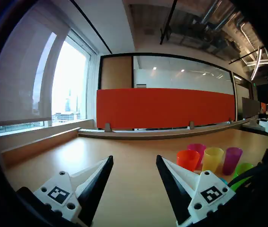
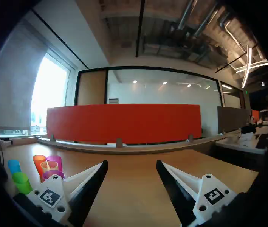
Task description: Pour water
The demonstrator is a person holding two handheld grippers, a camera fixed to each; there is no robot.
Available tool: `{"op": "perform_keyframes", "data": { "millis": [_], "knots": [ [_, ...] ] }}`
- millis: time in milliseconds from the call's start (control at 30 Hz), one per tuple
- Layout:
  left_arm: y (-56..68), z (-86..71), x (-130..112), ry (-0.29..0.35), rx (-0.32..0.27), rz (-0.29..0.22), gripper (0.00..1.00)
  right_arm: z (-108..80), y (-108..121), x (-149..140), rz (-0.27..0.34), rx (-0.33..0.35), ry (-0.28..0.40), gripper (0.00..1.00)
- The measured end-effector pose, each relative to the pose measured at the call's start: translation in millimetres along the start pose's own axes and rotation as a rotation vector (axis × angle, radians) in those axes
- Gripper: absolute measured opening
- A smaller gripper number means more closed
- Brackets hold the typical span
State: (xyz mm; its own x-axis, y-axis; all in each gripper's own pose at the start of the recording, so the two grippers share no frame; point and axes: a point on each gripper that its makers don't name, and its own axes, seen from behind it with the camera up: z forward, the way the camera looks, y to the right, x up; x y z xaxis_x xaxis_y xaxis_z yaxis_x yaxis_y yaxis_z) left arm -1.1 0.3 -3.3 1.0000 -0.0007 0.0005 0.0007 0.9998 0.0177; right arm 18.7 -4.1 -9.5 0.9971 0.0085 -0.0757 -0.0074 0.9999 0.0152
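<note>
The left gripper (image 1: 134,159) is hovering over a pale wooden desk (image 1: 134,189), its two black-tipped fingers spreading wide apart with bare desktop showing between them. In the left gripper view, a cluster of translucent plastic cups is standing on the desk at about 4 o'clock, well apart from the fingers: an orange cup (image 1: 188,159) in front, a pink cup (image 1: 197,148) just behind it, a yellow cup (image 1: 212,159) beside them, then a purple cup (image 1: 232,159) and a green cup (image 1: 243,170) toward the edge. Whether any cup is holding water cannot be told.

The right gripper (image 2: 132,163) is likewise gaping open above the desk. In the right gripper view, the cups are sitting at about 8 o'clock, the purple one partly hiding behind the near finger.

A red partition (image 1: 164,108) is running across the desk's far edge at 12 o'clock, and a bright window (image 1: 67,90) is glowing at 9 o'clock
</note>
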Motion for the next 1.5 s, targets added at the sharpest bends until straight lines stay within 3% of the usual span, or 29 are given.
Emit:
{"op": "perform_keyframes", "data": {
  "millis": [1500],
  "knots": [
    [0.4, -0.1, 0, 0.0, 0.0, 0.0, 0.83, 7.5, 4, -23, -0.009, -0.01, -0.075, 0.99]
  ]
}}
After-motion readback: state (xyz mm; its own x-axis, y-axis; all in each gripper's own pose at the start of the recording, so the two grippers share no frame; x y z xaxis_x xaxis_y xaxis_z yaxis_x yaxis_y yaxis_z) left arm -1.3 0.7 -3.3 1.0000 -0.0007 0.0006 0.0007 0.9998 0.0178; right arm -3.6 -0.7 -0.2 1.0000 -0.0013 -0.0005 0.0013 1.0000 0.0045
